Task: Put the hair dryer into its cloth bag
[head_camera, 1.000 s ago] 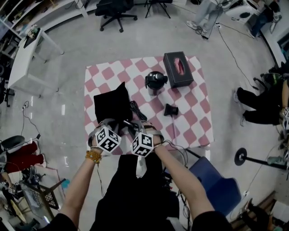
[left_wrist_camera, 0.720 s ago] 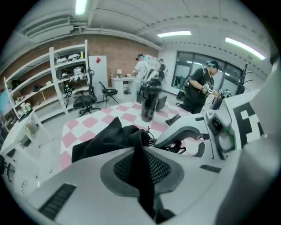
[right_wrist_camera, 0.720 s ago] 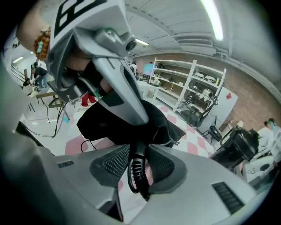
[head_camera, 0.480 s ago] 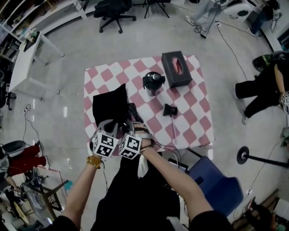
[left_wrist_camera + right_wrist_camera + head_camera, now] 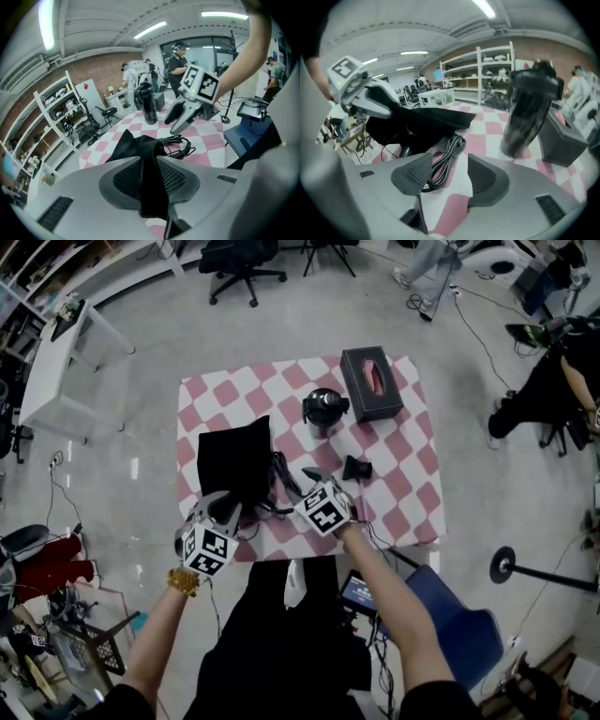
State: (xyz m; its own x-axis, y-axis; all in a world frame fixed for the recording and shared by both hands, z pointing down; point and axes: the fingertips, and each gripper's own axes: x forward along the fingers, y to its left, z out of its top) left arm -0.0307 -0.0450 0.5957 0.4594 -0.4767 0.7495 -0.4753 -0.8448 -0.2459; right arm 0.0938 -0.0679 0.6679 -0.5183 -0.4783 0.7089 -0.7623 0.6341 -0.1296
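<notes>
Left gripper [image 5: 151,176] is pinching a fold of the black cloth bag [image 5: 234,460] at its near edge. Its jaws are opening, though the pads look to be pressing the cloth for now. Right gripper [image 5: 450,178] is hanging over the tabletop [image 5: 403,502] with its jaws well apart and opening, and nothing is sitting between them.

The bag is lying with its long axis running away from the person, its near end lifting toward the left gripper. The coiled cord [image 5: 445,161] is lying just beside the bag's right edge. It is sitting ahead of the right gripper's left pad, so the right hand is the nearer one to it. The coil's long axis is pointing roughly along that gripper's line of sight.

The hair dryer's body is not showing plainly in any view. Judging by the cord running out from under the black cloth, it is probably lying inside or beneath the bag. A small black piece [image 5: 356,468] is sitting apart to the right, too small to identify. The bag's mouth is hiding under the folds.
</notes>
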